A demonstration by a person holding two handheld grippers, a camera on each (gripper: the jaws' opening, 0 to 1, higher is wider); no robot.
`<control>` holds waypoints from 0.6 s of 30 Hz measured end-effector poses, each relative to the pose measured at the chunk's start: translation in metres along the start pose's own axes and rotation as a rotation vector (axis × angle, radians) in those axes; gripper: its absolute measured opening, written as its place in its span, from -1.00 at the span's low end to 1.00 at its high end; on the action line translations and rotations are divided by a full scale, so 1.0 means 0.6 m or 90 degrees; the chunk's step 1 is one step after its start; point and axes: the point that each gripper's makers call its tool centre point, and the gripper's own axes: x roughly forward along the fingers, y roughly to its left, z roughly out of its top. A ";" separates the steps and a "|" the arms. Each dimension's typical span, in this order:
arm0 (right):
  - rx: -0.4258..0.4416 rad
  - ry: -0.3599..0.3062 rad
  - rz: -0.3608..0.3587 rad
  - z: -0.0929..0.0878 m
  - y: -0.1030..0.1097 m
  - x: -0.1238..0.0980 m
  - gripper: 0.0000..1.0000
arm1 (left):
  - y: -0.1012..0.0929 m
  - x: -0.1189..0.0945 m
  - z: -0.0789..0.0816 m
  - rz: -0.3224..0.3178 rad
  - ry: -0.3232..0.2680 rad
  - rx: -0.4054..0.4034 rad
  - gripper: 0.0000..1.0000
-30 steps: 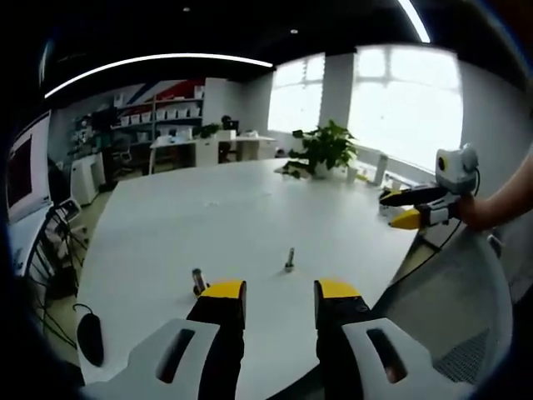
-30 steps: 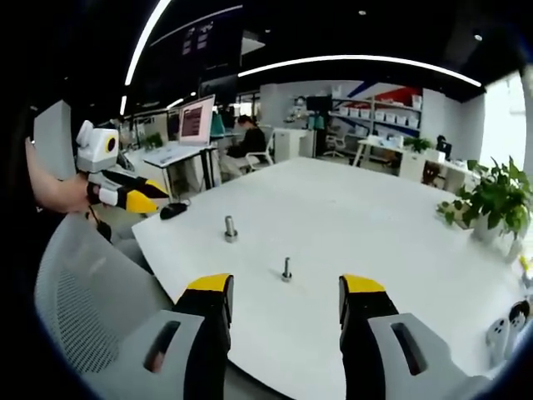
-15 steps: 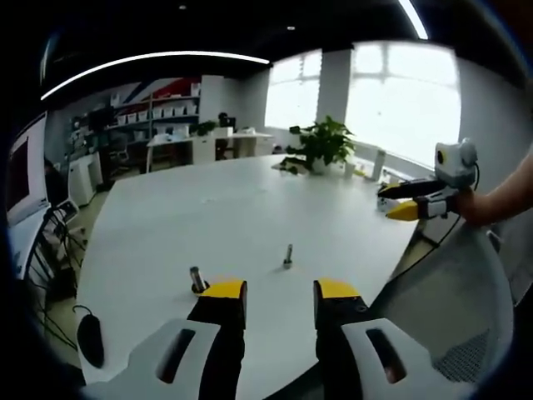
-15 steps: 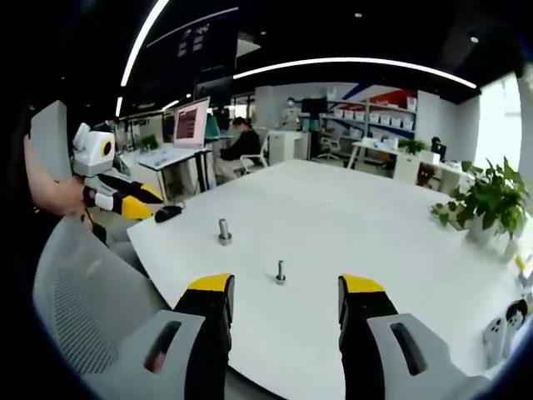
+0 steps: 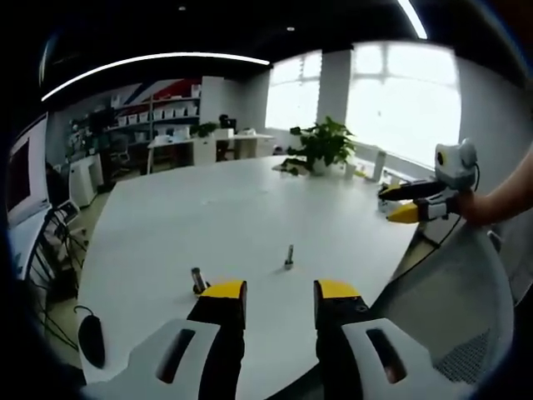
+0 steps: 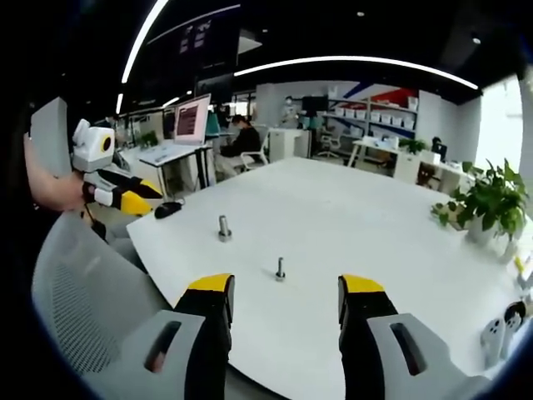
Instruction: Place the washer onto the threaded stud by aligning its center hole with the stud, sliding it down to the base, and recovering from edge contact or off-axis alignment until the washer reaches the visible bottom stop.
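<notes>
Office shelves and bright windows stand behind a big white table. Grey mesh chair is at the table edge near the grippers. Left gripper and right gripper both hover with jaws wide apart and hold nothing. Upright on the table are a threaded stud and, well apart from it, a thicker metal piece. I cannot tell which one carries the washer.
</notes>
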 end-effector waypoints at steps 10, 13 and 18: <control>-0.002 0.011 0.001 -0.006 -0.001 0.003 0.05 | 0.000 -0.001 0.000 -0.001 0.001 0.005 -0.39; -0.003 0.017 0.002 -0.011 -0.004 0.004 0.05 | -0.002 0.000 0.000 -0.003 0.001 0.008 -0.39; -0.006 0.020 0.004 -0.013 -0.001 0.006 0.04 | -0.001 0.001 0.001 -0.002 0.001 0.009 -0.39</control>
